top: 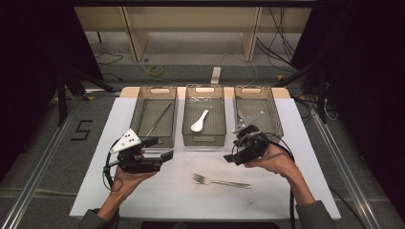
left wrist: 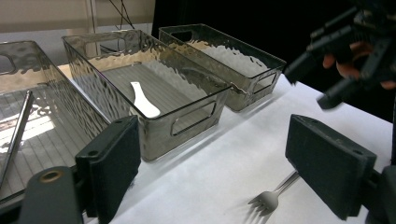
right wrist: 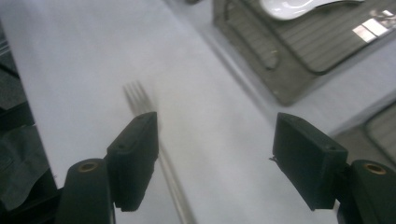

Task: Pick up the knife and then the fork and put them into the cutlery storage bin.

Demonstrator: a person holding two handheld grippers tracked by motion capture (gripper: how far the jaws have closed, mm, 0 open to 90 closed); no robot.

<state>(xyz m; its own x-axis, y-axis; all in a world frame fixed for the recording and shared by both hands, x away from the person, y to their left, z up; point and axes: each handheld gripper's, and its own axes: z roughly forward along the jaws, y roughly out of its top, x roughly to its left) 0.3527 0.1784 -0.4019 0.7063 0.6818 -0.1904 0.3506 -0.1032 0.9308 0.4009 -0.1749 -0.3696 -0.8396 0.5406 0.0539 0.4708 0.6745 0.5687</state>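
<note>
Fork [top: 221, 182] lies flat on the white worktop [top: 157, 195], tines toward the person's left, handle running right, well short of the three trays. Nothing touching it.

Right gripper [top: 237, 156] hovers above and behind the fork, jaws spread wide, empty. In the right gripper view the fork [right wrist: 154, 149] runs partly under the left-hand jaw, not centred in the gap; that picture is blurred, so height above the worktop can't be judged.

Left gripper [top: 162, 153] hangs near the front of the left tray [top: 155, 118], jaws likewise apart, holding nothing.

Trays: left one holds a thin metal rod-like piece [top: 159, 118], maybe chopsticks; middle tray [top: 204, 116] holds a white spoon [top: 199, 121]; right tray [top: 258, 112] has something metallic, unclear.

Risks, as I judge them:
- Fork off-centre between jaws: closing now could catch it on one jaw edge and flick it aside.
- Thin, flat handle on a smooth sheet: jaws may slide over it or pinch the paper.
- Gripped far from its balance point, it may swing and slip out.
- Cable could drag it.
</note>
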